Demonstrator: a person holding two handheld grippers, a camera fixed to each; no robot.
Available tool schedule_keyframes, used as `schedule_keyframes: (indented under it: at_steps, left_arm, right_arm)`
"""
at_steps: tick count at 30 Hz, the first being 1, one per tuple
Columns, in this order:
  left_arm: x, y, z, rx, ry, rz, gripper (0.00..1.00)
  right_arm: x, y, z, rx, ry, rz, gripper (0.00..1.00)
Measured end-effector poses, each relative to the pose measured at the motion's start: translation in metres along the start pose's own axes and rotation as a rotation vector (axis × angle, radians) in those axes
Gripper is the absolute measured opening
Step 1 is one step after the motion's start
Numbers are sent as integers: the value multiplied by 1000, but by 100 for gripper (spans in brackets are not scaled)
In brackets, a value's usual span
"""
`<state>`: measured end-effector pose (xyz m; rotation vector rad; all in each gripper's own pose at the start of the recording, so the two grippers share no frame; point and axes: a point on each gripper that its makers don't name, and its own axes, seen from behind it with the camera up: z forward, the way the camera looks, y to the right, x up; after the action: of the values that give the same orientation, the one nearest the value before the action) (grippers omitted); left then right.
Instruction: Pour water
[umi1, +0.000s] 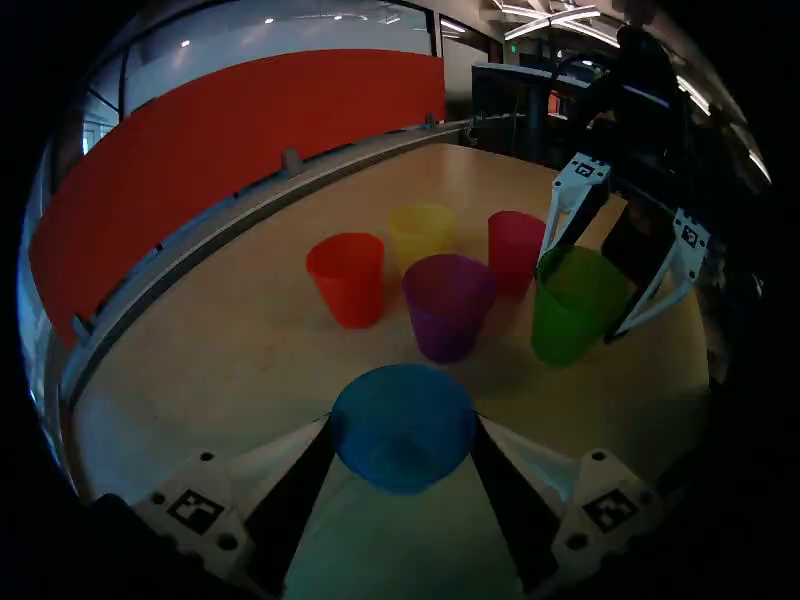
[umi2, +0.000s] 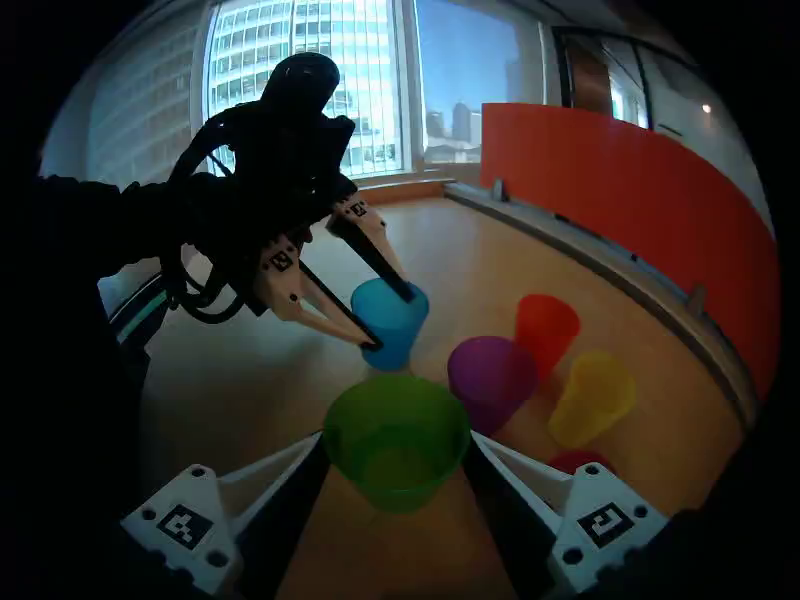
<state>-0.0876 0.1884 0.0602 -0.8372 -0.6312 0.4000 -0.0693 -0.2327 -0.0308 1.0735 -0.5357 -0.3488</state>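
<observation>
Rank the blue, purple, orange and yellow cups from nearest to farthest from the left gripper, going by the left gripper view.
1. The blue cup: held in the left gripper, dead centre.
2. The purple cup: just ahead, slightly right.
3. The orange cup: farther back, to the left.
4. The yellow cup: back row, behind the purple cup.

Blue cup (umi1: 403, 428) 6 o'clock; green cup (umi1: 575, 305) 3 o'clock; purple cup (umi1: 447, 305) centre; orange cup (umi1: 347, 278) 10; yellow cup (umi1: 420, 233) 12; magenta cup (umi1: 515, 250) 1. Tan table (umi1: 250, 330). Orange-red partition (umi1: 220, 150).
</observation>
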Motion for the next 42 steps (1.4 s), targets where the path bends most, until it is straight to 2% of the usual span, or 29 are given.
schedule_keyframes:
  at_steps: [11, 26, 32, 42]
  left_arm:
    - [-8, 2, 5, -13, 2, -32, 89]
    - [-20, 7, 5, -20, -31, -30, 89]
    - [-24, 2, 5, -6, -37, -33, 89]
    - [-41, 3, 4, 10, -69, -6, 89]
  right_arm:
    - [-5, 0, 6, -2, -4, 14, 91]
    - [-12, -2, 16, -4, -8, 18, 91]
    - [-16, -4, 21, -4, -9, 18, 91]
    - [-23, -5, 26, -7, -7, 26, 91]
